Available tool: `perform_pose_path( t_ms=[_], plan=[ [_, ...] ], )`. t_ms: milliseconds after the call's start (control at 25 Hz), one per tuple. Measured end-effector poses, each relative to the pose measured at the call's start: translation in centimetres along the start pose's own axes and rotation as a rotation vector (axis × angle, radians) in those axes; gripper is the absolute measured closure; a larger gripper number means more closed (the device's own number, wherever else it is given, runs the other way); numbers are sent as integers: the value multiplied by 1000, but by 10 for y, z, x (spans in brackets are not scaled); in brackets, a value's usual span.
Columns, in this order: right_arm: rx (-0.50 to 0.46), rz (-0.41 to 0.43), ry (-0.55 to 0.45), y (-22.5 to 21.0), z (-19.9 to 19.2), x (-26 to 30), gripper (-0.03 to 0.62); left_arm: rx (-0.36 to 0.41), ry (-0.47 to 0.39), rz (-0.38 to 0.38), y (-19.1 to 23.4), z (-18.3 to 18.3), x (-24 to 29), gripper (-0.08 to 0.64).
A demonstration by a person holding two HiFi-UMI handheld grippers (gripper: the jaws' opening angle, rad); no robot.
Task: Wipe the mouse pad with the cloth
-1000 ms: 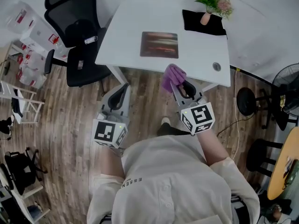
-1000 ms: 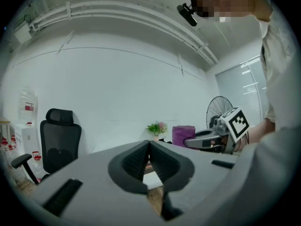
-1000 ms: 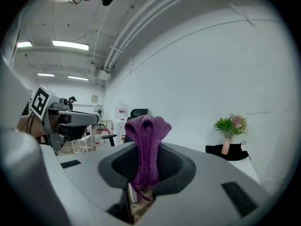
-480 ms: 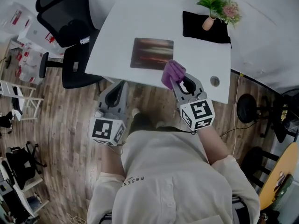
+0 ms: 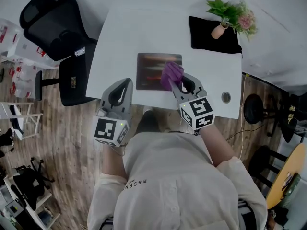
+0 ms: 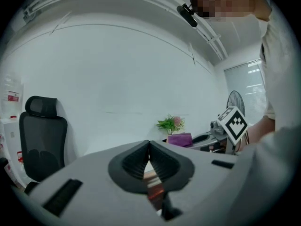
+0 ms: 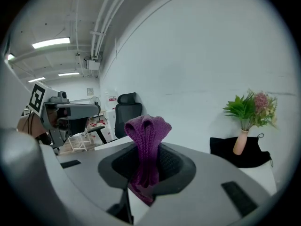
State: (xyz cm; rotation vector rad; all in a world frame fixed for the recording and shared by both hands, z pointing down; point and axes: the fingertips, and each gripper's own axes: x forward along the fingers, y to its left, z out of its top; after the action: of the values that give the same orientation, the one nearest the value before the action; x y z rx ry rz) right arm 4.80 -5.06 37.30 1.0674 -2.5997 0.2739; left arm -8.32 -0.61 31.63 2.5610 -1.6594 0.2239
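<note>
A dark mouse pad (image 5: 152, 70) with a reddish print lies flat on the white table (image 5: 124, 37). My right gripper (image 5: 173, 80) is shut on a purple knitted cloth (image 5: 171, 74), whose bunched top hangs over the pad's right part. The same cloth (image 7: 146, 145) stands pinched between the jaws in the right gripper view. My left gripper (image 5: 125, 84) hovers at the table's near edge, just left of the pad; in the left gripper view its jaws (image 6: 149, 150) meet with nothing between them.
A potted plant (image 5: 228, 14) in a small vase stands on a black cloth (image 5: 211, 37) at the table's far right. A round grommet (image 5: 226, 97) sits near the right front edge. A black office chair (image 5: 60, 37) stands left of the table. Wooden floor lies below.
Both grippers have moved forward from over the floor to the table. The purple cloth has come from in front of the table's edge to above the mouse pad's right part.
</note>
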Motion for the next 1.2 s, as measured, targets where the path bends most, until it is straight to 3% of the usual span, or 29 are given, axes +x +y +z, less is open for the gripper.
perform_pose_path(
  t_ms=[640,720,1200],
  plan=[
    [57,68,355,8,-56,191,500,3,118,-134,134,-57,78,557],
    [70,68,388,7,-63,206,500,-32,131,-130,146,-62,84,558],
    [84,128,541,8,-100,257,500,-75,179,-181,164,-86,116,558]
  ],
)
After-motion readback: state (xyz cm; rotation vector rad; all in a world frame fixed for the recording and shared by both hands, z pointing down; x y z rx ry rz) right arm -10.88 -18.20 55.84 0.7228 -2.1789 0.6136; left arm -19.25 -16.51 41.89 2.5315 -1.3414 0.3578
